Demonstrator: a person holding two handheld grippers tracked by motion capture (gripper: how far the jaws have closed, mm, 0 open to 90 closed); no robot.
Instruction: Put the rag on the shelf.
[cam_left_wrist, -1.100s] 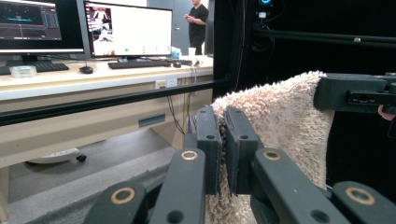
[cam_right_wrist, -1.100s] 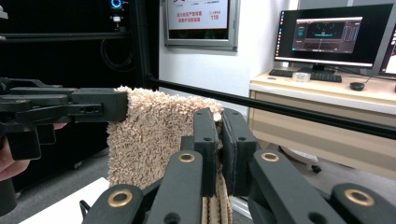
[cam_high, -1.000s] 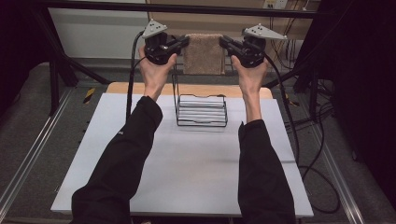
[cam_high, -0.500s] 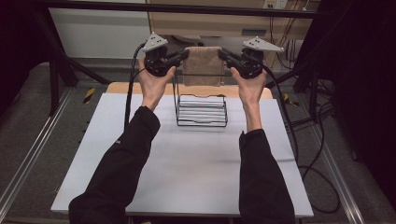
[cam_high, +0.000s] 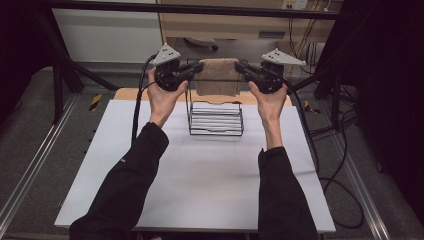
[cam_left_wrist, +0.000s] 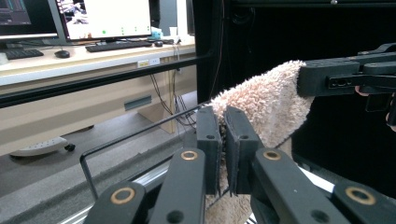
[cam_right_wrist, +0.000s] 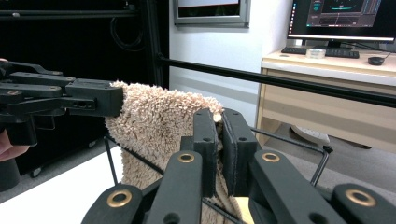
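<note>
A tan terry towel is stretched between my two grippers above a black wire rack at the far middle of the white table. My left gripper is shut on the towel's left edge and my right gripper on its right edge. In the left gripper view the jaws pinch the towel, with the rack's top wire running up to it. The right gripper clamps the towel, which hangs at the rack's wire.
A black frame bar crosses behind the rack, level with the grippers. Cables trail off the table's right side. Desks with monitors stand beyond the frame. Bare tabletop lies in front of the rack.
Both grippers have come down and toward the person with the towel held taut, bringing it lower, to the top wire of the rack.
</note>
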